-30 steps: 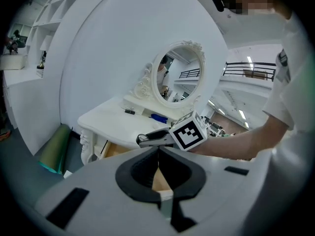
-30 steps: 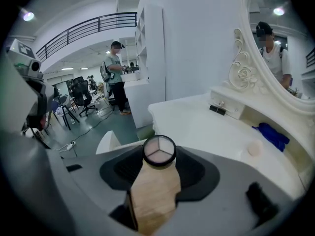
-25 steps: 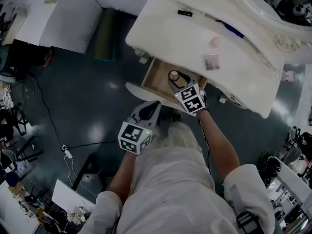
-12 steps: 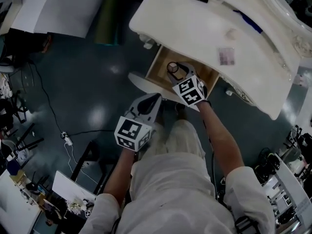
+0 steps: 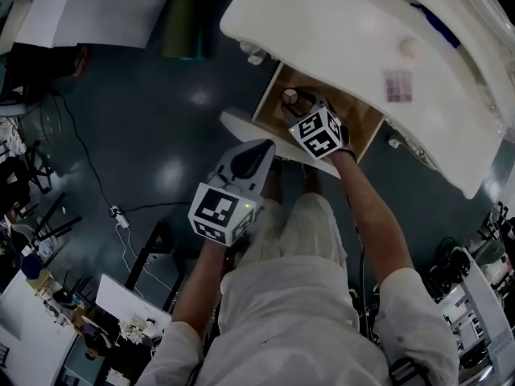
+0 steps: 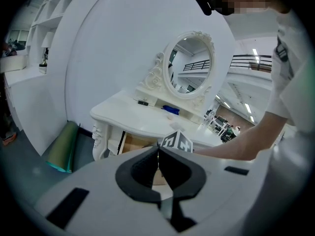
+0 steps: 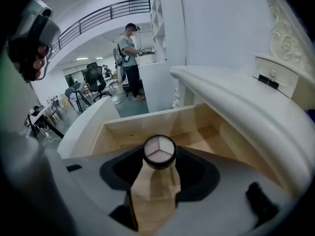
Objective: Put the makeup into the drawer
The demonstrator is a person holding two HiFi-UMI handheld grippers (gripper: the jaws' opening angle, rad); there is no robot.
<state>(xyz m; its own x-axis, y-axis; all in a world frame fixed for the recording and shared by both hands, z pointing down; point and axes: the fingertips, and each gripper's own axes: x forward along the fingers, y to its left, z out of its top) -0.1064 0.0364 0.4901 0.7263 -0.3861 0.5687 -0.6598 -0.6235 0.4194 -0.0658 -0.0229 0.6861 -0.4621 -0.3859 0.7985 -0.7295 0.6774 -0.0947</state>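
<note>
Right gripper (image 7: 159, 156): jaws stand partly apart and clamp the makeup compact (image 7: 159, 150). We see it lower than a second ago.
Makeup compact: it is held over the wooden floor of the open drawer (image 7: 202, 132), near its left end in the head view.
Left gripper (image 6: 158, 152): jaws are pressed together with nothing between them. It hangs outside the drawer front and has dropped slightly.
Dressing table (image 5: 322, 30): it has not moved.

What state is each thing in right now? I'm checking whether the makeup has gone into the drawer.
drawer: pulled open.
round makeup compact: clamped between the jaws, held over the drawer.
right gripper: shut on the round makeup compact.
left gripper: shut, nothing between its jaws.
</note>
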